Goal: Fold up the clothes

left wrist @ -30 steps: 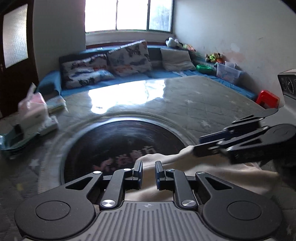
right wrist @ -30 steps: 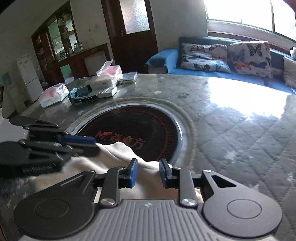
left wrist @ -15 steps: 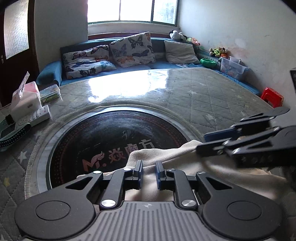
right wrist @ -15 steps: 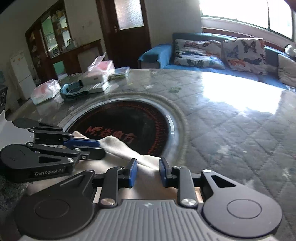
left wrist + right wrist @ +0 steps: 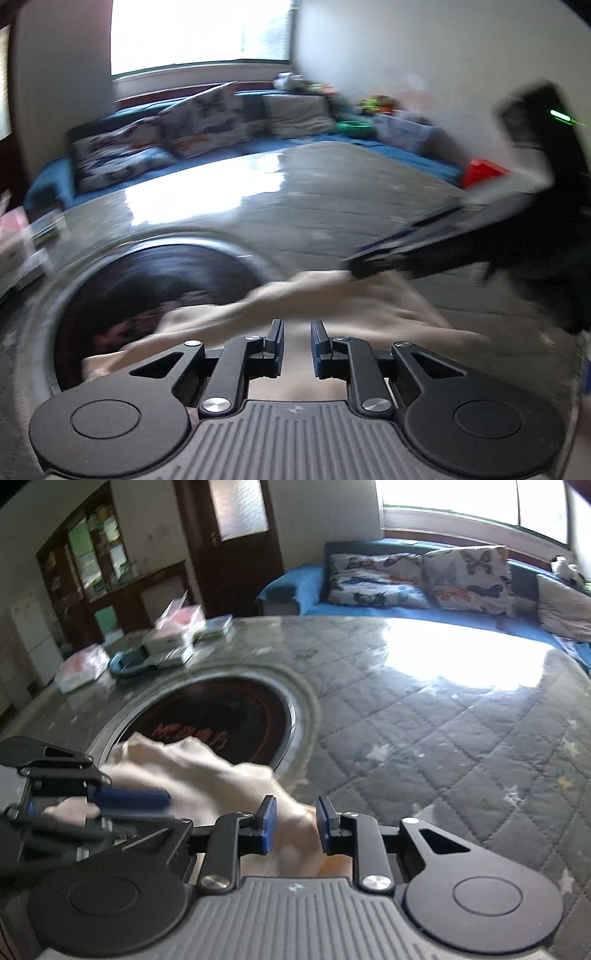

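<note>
— Cloth (image 5: 207, 775)?
— Cream, soft, rumpled into ridges; lying at the near edge of the table (image 5: 424, 720), partly over the dark round glass inset (image 5: 221, 709).
— Table surface?
— Grey quilted diamonds under a glossy sheet, glaring at the far edge.
— Left gripper (image 5: 297, 345)?
— Blue pads apart with a narrow gap, cloth beneath them; cannot tell about a pinch.
— Right gripper (image 5: 293, 823)?
— Spread wider, a fold of cloth between the pads, untouched by either.
— Far left corner?
— Flat boxes (image 5: 166, 650), blurred.
</note>
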The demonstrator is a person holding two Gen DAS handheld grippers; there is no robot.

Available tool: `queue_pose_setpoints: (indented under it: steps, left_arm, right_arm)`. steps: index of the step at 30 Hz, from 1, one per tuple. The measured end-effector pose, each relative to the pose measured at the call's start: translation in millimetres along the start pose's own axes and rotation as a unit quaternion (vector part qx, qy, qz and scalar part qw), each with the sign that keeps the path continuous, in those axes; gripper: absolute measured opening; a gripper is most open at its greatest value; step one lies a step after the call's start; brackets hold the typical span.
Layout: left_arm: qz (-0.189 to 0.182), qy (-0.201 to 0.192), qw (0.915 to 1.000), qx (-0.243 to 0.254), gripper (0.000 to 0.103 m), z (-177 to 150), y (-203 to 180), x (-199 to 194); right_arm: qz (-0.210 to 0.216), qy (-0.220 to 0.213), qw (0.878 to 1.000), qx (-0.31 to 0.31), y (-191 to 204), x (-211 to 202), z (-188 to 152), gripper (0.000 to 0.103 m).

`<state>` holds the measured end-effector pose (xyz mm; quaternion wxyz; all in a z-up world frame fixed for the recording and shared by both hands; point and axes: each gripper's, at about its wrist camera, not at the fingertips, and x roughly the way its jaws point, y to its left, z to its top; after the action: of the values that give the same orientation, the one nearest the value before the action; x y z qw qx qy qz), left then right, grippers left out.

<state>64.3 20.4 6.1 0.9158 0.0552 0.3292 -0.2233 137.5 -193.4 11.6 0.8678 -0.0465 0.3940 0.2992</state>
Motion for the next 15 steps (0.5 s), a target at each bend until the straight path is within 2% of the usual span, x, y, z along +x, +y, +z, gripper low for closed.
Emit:
queue_pose_setpoints:
  steps: [5,13,15]
  left_arm:
    - [-0.054,0.006,0.9979,0.036,0.016,-6.7,-36.8,7.2]
    - [-0.113,0.004,0.9902,0.082,0.015,-19.7,-70.5,7.0]
    - [-0.116,0.009,0.9892,0.090,0.015,-23.5,-75.9,10.1]
  right_arm:
    - [0.001,0.020,1.000,-0.008,-0.8,8.6,-2.6,0.020]
    - [0.002,0.027,0.999,-0.022,-2.7,13.0,-6.6,0.020]
    - [0.000,0.023,1.000,-0.021,-3.4,14.9,-7.7,0.020]
